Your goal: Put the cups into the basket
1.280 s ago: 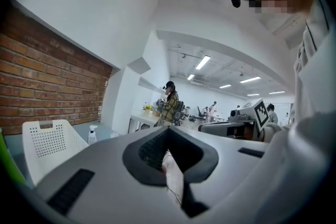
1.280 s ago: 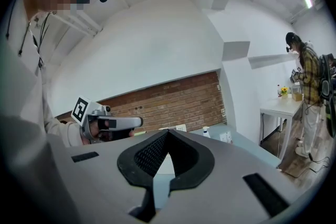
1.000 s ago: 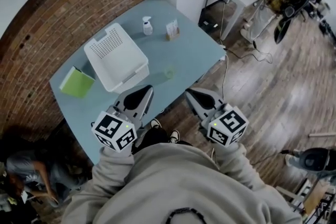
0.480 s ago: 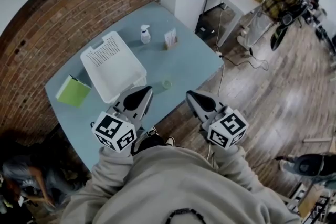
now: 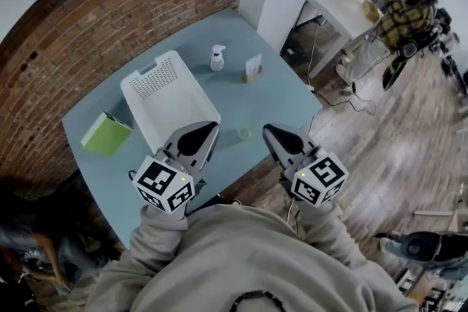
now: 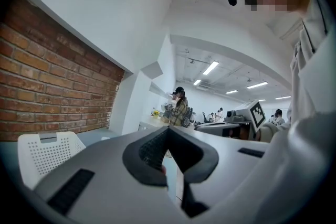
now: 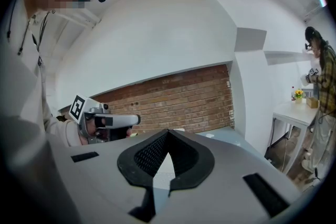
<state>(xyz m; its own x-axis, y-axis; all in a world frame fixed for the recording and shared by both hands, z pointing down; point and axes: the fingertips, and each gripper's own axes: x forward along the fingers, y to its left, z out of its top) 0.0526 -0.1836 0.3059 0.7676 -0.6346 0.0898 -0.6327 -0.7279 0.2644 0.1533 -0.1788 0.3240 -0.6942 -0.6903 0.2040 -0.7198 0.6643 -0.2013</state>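
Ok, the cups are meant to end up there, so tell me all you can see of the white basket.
The white basket is a rectangular tub of what looks like plastic, with rounded corners and a perforated end wall. It stands upright, open at the top, on the blue-grey table. A green notebook lies close beside it. Nothing shows inside it, and nothing but the table is seen touching it.

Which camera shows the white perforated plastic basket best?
The head view: it shows the whole white perforated plastic basket from above, open-topped on the blue-grey table. The left gripper view catches only one perforated end at its lower left. The right gripper view shows none of it.
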